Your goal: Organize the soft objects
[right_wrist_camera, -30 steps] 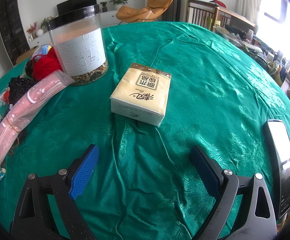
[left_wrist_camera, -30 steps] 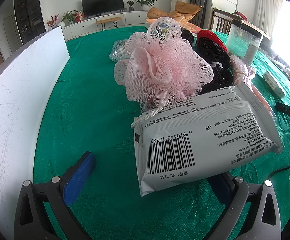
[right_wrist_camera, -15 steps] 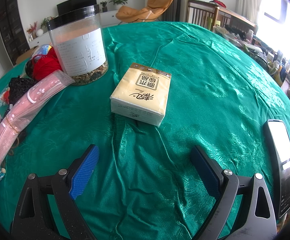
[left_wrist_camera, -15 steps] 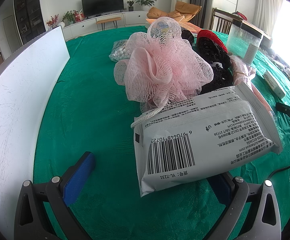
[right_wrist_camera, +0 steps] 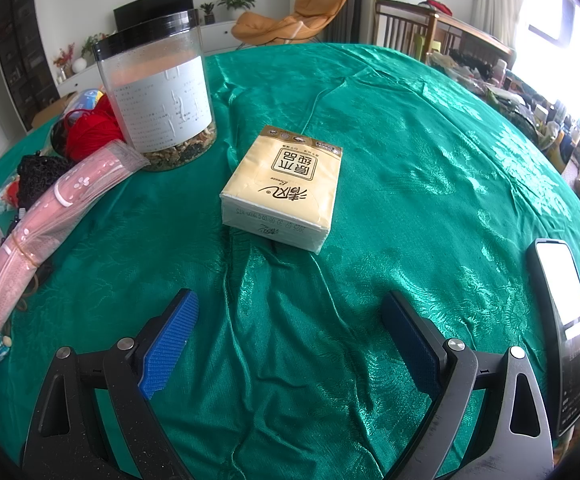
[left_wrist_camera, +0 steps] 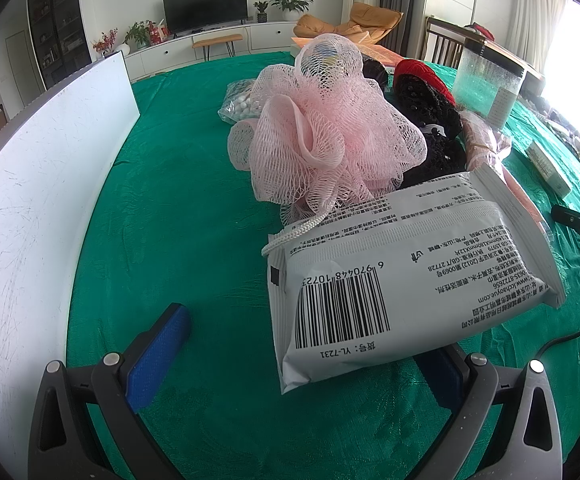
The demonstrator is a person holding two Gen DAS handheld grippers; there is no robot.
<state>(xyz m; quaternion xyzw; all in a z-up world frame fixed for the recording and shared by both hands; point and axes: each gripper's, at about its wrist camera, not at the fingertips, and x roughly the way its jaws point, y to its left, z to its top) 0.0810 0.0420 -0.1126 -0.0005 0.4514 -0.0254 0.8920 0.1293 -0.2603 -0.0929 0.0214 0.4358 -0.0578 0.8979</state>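
The grey packet hides the left gripper's right finger; both grippers gape, holding nothing. Only the right gripper view shows the tissue pack.

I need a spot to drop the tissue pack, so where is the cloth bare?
Bare cloth lies between the white board and the pink bath pouf, and between the tissue pack and the phone. It is crowded around the pouf, black lace, red yarn and jar.
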